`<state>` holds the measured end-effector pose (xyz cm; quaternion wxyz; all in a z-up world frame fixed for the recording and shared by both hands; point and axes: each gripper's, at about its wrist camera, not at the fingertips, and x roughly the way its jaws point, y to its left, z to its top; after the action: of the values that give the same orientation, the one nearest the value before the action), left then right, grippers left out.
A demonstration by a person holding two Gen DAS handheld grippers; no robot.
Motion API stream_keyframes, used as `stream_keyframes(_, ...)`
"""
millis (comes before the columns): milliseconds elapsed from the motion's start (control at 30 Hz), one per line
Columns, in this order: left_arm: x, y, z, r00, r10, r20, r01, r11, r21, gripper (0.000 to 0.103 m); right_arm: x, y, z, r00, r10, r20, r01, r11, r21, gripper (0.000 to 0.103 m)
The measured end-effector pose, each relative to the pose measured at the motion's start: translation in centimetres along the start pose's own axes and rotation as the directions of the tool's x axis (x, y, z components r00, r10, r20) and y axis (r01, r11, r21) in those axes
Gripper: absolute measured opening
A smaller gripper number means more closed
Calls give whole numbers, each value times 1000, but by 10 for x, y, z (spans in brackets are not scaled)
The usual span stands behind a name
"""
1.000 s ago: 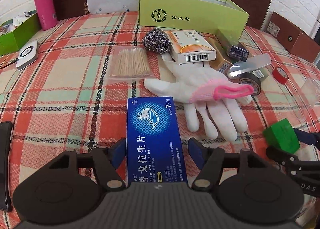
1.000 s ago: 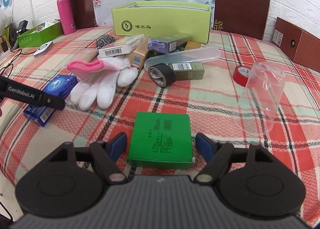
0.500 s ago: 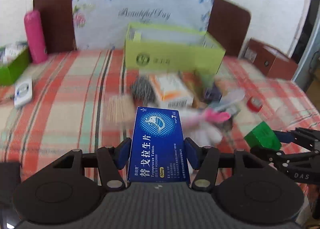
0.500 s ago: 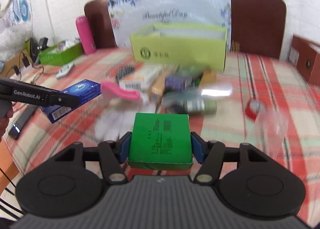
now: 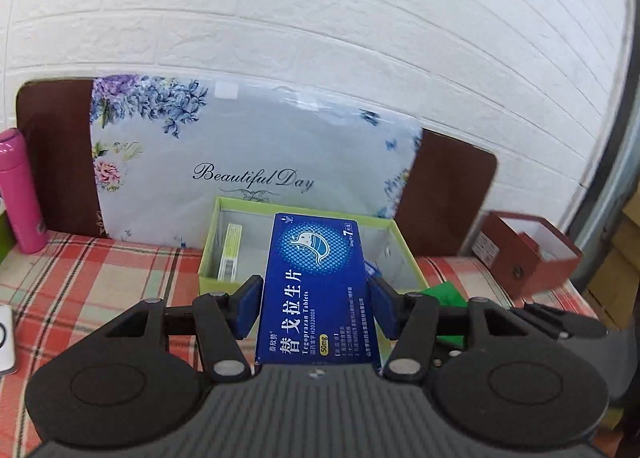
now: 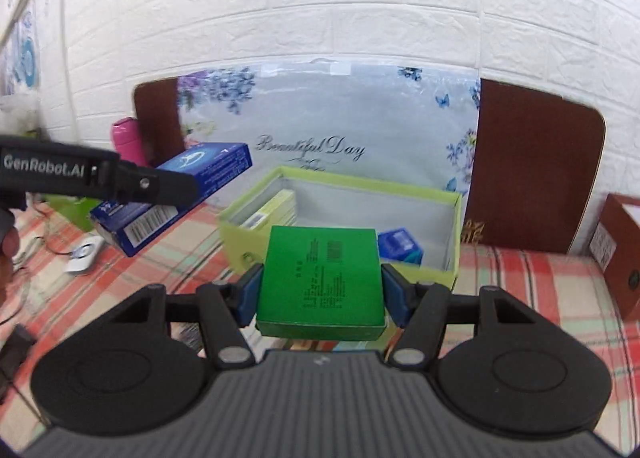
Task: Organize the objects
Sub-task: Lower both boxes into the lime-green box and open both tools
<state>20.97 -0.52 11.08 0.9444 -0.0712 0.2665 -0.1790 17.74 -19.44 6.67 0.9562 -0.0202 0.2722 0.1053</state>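
Observation:
My left gripper [image 5: 316, 306] is shut on a blue tablet box [image 5: 318, 290] and holds it in the air in front of the open lime-green box [image 5: 208, 254]. My right gripper [image 6: 320, 294] is shut on a green box [image 6: 320, 278], raised before the same lime-green box [image 6: 456, 234]. In the right wrist view the left gripper [image 6: 132, 182] and its blue tablet box [image 6: 188, 194] show at the left. Inside the lime-green box lie a pale yellow-green carton [image 6: 272, 210] and a small blue box [image 6: 400, 246].
A floral "Beautiful Day" bag [image 5: 248, 162] and brown chair backs [image 6: 532, 170] stand behind the lime-green box. A pink bottle [image 5: 18, 194] stands at the far left. A dark red box [image 5: 524, 250] is at the right. The plaid tablecloth [image 5: 100, 278] lies below.
Both grippers closed on their boxes, lifted them off the table and carried them forward to the lime-green box. The other loose items have dropped out of view.

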Motion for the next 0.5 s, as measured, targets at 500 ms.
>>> stream_keyframes(500,152,33,43,996,75,-50,-76,997,-12,60,178,-16,24,993,-59,-107,58,998,-9,61)
